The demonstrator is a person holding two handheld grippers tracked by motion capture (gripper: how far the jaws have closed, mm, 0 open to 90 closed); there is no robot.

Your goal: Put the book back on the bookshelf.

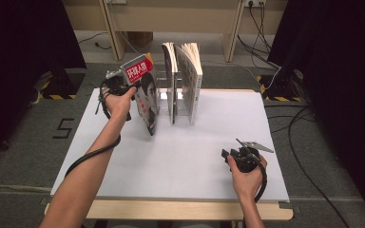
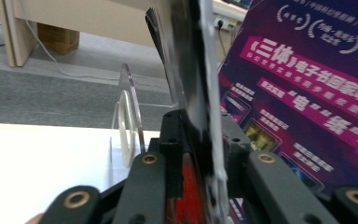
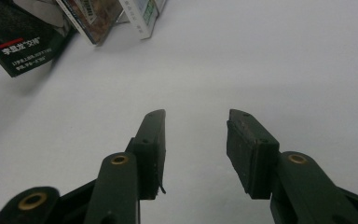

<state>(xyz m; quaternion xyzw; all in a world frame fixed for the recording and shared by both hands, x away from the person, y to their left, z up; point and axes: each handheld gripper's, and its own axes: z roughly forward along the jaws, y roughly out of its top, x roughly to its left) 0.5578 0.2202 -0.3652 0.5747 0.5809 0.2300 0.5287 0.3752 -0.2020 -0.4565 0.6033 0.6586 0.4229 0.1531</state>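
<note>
A magazine (image 1: 145, 92) with a red title band and a dark portrait cover hangs tilted at the left of the white table top (image 1: 180, 156). My left gripper (image 1: 123, 80) is shut on its upper left edge. In the left gripper view the magazine (image 2: 193, 70) runs edge-on between the jaws of the left gripper (image 2: 200, 140), whose pads press both sides. Its lower corner (image 3: 23, 51) is close to the table; whether it touches I cannot tell. My right gripper (image 1: 225, 156) rests near the front right, open, and nothing lies between the jaws of the right gripper (image 3: 196, 140).
Two books (image 1: 173, 85) (image 1: 191, 83) stand upright, pages fanned, in a clear acrylic stand (image 2: 128, 126) at the back middle of the table. A purple cover (image 2: 307, 93) is just right of the held magazine. Cables lie on the floor around the table.
</note>
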